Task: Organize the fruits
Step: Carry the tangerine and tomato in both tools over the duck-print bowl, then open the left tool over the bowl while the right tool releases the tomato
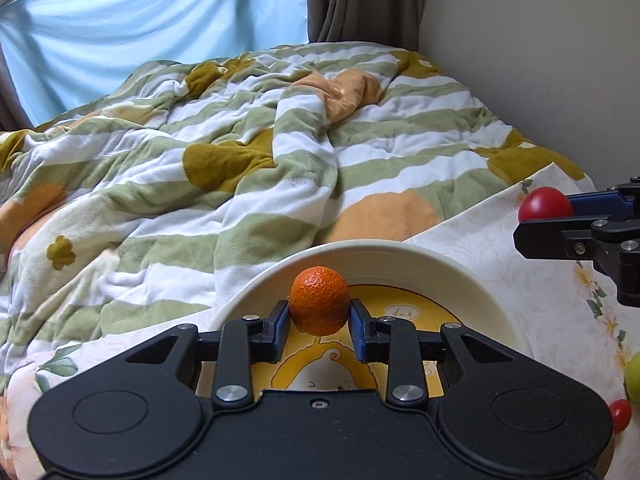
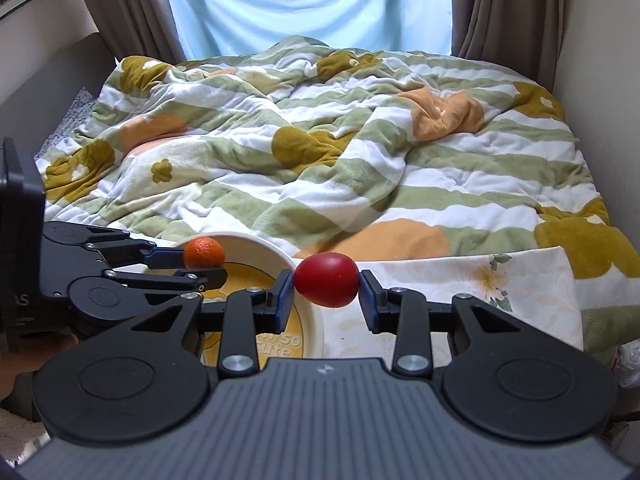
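Note:
My left gripper (image 1: 319, 307) is shut on a small orange (image 1: 319, 300) and holds it above the cream bowl (image 1: 400, 258) with a yellow picture inside. My right gripper (image 2: 326, 285) is shut on a red tomato (image 2: 327, 279) and holds it just right of the bowl's rim (image 2: 280, 258), above the floral cloth (image 2: 520, 280). In the left wrist view the right gripper (image 1: 532, 216) shows at the right edge with the tomato (image 1: 545, 204). In the right wrist view the left gripper (image 2: 208, 266) shows at the left with the orange (image 2: 204, 253) over the bowl.
A green fruit (image 1: 634, 376) and a small red tomato (image 1: 620, 415) lie on the floral cloth (image 1: 540, 300) at the right. A rumpled striped quilt (image 1: 240, 140) covers the bed behind. Walls and curtains (image 2: 508, 4) close in the far side and right.

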Demonstrator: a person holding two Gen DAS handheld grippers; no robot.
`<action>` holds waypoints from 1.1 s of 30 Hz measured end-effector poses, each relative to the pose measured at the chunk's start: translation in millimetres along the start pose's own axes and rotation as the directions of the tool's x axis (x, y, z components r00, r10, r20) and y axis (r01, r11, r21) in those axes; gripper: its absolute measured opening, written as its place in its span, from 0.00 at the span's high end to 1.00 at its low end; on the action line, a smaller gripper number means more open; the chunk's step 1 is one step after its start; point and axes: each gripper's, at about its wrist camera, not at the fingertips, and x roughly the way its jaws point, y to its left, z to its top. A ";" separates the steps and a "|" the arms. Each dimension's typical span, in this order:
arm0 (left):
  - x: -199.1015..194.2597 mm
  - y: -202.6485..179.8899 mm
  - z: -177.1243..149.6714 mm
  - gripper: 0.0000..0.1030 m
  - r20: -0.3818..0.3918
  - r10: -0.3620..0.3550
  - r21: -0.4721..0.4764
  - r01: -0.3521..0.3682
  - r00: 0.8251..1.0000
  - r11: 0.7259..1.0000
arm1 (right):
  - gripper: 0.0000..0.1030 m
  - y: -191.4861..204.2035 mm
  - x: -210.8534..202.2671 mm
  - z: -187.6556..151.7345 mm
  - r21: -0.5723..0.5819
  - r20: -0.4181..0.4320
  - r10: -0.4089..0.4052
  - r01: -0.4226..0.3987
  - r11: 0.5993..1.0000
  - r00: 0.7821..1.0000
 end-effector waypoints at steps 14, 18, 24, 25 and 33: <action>-55.8 15.8 -14.4 0.07 0.069 0.060 -0.037 -0.058 0.996 0.998 | 0.51 2.6 4.5 5.3 -0.040 -0.011 0.041 -0.041 0.998 0.999; -75.4 27.3 -25.4 0.06 0.079 0.077 -0.076 -0.071 0.994 0.995 | 0.51 18.4 10.6 4.9 -0.089 -0.025 0.060 -0.062 0.994 0.998; -95.1 41.0 -42.1 0.06 0.079 0.112 -0.125 -0.101 0.991 0.987 | 0.51 43.9 29.2 3.2 -0.166 -0.055 0.087 -0.095 0.982 0.995; -97.1 42.6 -44.2 0.06 0.078 0.117 -0.130 -0.106 0.990 0.986 | 0.51 48.2 32.7 2.5 -0.178 -0.060 0.089 -0.098 0.979 0.994; -105.5 52.9 -60.5 0.06 0.070 0.139 -0.160 -0.126 0.988 0.979 | 0.51 59.1 62.3 -5.5 -0.225 -0.098 0.070 -0.091 0.970 0.993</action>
